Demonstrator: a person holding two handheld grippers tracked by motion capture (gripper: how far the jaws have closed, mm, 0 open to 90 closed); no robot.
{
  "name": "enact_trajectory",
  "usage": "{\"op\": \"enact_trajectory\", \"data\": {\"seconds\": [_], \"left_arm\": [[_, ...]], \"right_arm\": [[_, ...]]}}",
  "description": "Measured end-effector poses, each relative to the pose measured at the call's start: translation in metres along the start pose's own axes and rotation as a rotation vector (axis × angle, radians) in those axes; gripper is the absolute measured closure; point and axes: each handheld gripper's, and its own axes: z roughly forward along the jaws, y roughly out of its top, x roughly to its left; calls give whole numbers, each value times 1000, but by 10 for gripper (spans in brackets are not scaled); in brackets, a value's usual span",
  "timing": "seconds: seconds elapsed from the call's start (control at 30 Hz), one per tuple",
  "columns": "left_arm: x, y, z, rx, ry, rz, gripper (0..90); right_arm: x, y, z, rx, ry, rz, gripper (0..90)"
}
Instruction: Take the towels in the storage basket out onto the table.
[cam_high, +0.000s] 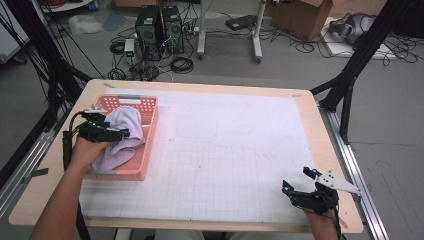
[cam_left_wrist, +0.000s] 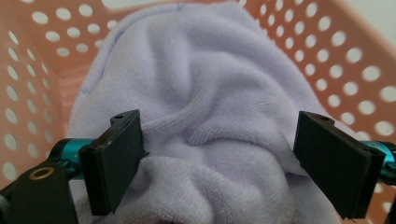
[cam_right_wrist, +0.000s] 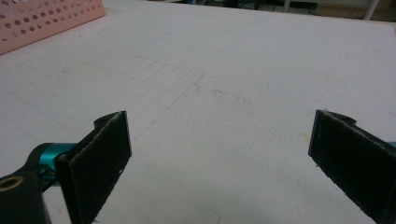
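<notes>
A crumpled lavender towel (cam_high: 122, 135) lies in a pink perforated basket (cam_high: 149, 131) at the table's left side. My left gripper (cam_high: 125, 134) hovers over the basket, open, its jaws spread wide on either side of a bunched fold of the towel (cam_left_wrist: 205, 116). The basket (cam_left_wrist: 345, 60) wall rises behind the cloth. My right gripper (cam_high: 300, 181) rests near the table's front right corner, open, with nothing between its jaws (cam_right_wrist: 219, 154) but bare white gridded mat.
A white gridded mat (cam_high: 225, 150) covers the wooden table (cam_high: 320, 150). The basket's corner (cam_right_wrist: 42, 21) shows far left in the right gripper view. Computer towers (cam_high: 160, 30), cables and cardboard boxes sit on the floor beyond the table. Black frame struts stand at both sides.
</notes>
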Motion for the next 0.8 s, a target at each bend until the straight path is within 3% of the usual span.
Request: {"op": "enact_trajectory", "data": {"seconds": [0.23, 0.27, 0.3, 0.37, 0.5, 0.6, 0.8], "left_arm": [[-2, 0, 22, 103, -22, 4, 110], [-3, 0, 25, 117, -20, 17, 52], [-6, 1, 28, 133, -19, 35, 52], [-11, 1, 33, 169, 2, 88, 17], [-12, 2, 35, 186, 19, 108, 17], [-16, 1, 39, 210, 78, 155, 21], [-21, 1, 44, 214, 143, 167, 38]], "right_arm": [[2, 0, 1, -2, 10, -12, 44], [1, 0, 1, -5, 9, -11, 44], [1, 0, 1, -5, 9, -11, 44], [1, 0, 1, -3, 7, -7, 44], [1, 0, 1, -5, 8, -6, 44], [1, 0, 1, -2, 9, -10, 44], [2, -2, 1, 6, 19, -5, 44]]}}
